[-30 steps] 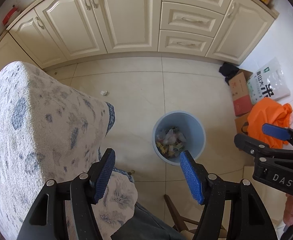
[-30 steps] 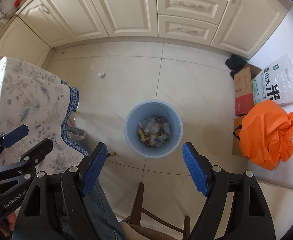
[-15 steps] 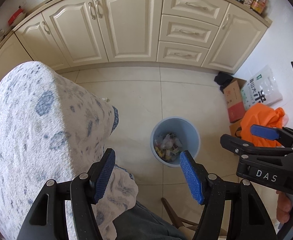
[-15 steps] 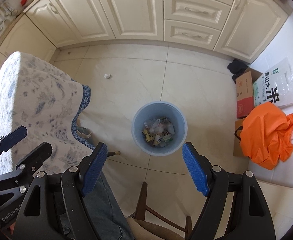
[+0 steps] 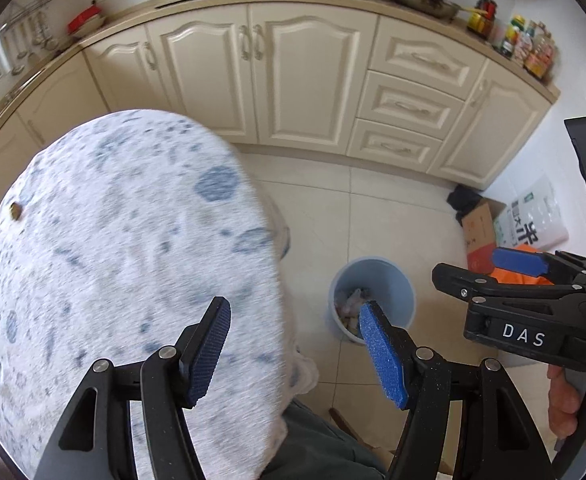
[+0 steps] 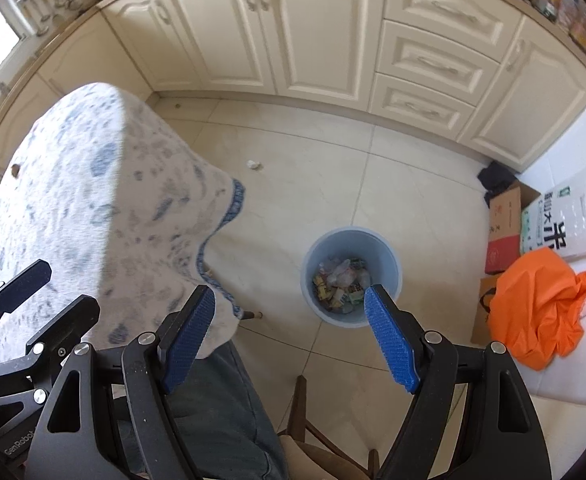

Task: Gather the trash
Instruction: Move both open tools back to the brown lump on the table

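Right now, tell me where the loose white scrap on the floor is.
In the right wrist view the white scrap lies on the floor tiles upper left of the blue bin, just past the tablecloth edge.

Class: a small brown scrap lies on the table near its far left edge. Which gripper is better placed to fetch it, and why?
Probably the left. The left gripper hangs open over the tablecloth bearing the scrap; the right gripper is open above floor and bin.
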`<action>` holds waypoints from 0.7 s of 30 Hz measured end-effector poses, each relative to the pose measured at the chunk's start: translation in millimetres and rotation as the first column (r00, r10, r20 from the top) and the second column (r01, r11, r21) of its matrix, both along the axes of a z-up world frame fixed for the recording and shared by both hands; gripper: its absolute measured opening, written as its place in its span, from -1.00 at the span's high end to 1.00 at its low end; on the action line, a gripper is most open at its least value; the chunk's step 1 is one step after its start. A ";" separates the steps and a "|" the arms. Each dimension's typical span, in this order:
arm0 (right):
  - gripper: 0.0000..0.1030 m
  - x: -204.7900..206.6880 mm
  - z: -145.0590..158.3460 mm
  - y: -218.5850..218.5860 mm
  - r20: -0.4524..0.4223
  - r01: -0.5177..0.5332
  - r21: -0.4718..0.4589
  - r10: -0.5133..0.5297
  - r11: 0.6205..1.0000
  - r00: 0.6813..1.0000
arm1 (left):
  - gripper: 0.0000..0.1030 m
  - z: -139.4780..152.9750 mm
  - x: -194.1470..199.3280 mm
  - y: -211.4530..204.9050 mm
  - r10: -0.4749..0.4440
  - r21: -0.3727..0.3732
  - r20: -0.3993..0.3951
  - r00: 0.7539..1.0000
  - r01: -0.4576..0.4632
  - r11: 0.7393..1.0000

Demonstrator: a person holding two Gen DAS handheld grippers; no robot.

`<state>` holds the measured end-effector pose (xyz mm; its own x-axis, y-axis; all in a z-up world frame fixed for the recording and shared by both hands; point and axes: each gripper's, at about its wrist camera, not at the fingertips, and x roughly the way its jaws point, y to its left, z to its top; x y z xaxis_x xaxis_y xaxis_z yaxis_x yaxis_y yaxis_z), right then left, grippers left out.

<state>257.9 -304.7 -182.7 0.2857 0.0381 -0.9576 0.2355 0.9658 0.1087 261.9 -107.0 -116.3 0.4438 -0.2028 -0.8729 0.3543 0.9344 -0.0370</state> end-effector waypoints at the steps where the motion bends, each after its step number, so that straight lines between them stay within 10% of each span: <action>1: -0.53 3.0 1.7 7.6 0.002 -0.016 0.001 0.016 1.000 1.000 | -0.22 2.7 -3.2 9.9 0.017 -0.002 0.002 1.000 -0.017 1.000; 11: -0.53 42.6 12.2 115.9 0.006 -0.236 0.004 0.236 0.972 0.972 | -0.22 18.9 -6.2 112.6 0.225 -0.012 -0.018 0.974 -0.225 0.974; 21: -0.53 90.0 15.7 254.5 0.015 -0.468 0.008 0.468 0.884 0.884 | -0.22 19.5 5.6 235.2 0.456 -0.033 -0.058 0.888 -0.458 0.888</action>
<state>347.9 -50.2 -167.1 0.2431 0.1810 -0.9530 -0.2448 0.9621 0.1202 267.5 128.3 -96.9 0.4551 -0.0264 -0.8900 -0.1144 0.9895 -0.0879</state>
